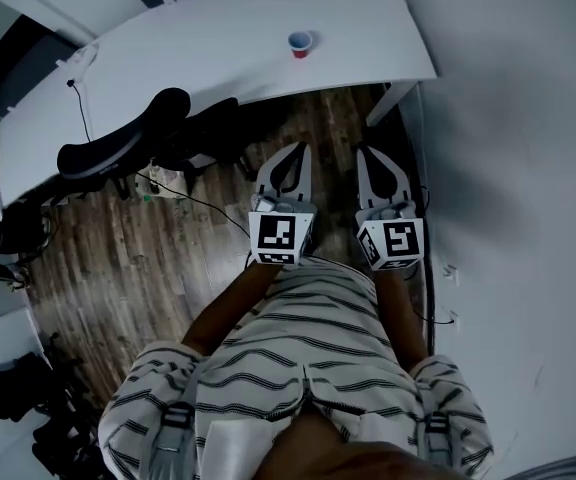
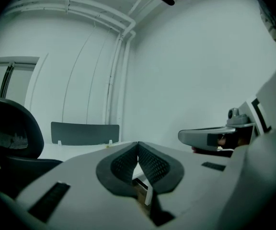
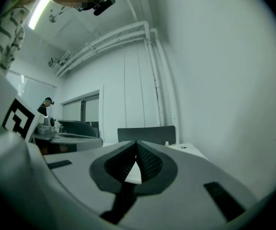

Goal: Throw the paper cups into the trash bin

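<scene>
A red paper cup (image 1: 300, 44) stands upright on the white desk (image 1: 218, 48), near its right end. Both grippers are held side by side in front of the person's striped shirt, over the wooden floor and short of the desk edge. The left gripper (image 1: 297, 150) is shut with nothing between its pads, as the left gripper view (image 2: 138, 144) also shows. The right gripper (image 1: 367, 154) is likewise shut and empty, its tips meeting in the right gripper view (image 3: 137, 143). No trash bin shows in any view.
A black office chair (image 1: 128, 138) stands at the desk's left, with cables and a power strip (image 1: 163, 186) on the floor (image 1: 138, 268). A white wall (image 1: 518, 168) runs along the right. A dark divider panel (image 2: 85, 133) stands on the desk's far side.
</scene>
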`<state>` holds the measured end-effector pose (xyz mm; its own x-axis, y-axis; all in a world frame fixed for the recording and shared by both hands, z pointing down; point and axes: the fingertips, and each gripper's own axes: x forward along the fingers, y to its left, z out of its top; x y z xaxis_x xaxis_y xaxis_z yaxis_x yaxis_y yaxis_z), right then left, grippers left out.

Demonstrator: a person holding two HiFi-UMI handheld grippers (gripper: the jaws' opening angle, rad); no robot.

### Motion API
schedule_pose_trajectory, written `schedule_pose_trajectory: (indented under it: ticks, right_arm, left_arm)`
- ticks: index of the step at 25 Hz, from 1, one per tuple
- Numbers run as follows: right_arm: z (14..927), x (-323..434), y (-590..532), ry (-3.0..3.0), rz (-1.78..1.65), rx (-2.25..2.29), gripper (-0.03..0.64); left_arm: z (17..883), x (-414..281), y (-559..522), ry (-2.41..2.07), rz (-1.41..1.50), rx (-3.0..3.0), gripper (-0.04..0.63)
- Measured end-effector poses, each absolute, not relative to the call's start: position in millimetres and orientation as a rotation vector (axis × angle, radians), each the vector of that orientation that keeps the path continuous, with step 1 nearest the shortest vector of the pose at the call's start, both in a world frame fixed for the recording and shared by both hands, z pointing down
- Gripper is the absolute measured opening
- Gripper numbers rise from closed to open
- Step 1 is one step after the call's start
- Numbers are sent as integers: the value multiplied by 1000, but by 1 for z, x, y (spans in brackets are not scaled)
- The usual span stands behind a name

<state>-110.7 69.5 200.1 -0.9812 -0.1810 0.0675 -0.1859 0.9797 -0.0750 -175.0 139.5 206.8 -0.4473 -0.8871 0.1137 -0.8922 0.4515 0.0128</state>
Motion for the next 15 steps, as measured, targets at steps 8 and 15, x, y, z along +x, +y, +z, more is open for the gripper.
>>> schedule_pose_trajectory:
  ticks: [8,15]
  right_arm:
    - [200,-160,61,-3033,116,343,9]
    - [206,-191,47,-2997,105,375,9]
  left_arm:
    - [211,-236,122,-2566,97,1599,25]
    - [218,-273,103,-2548,83,1589,25]
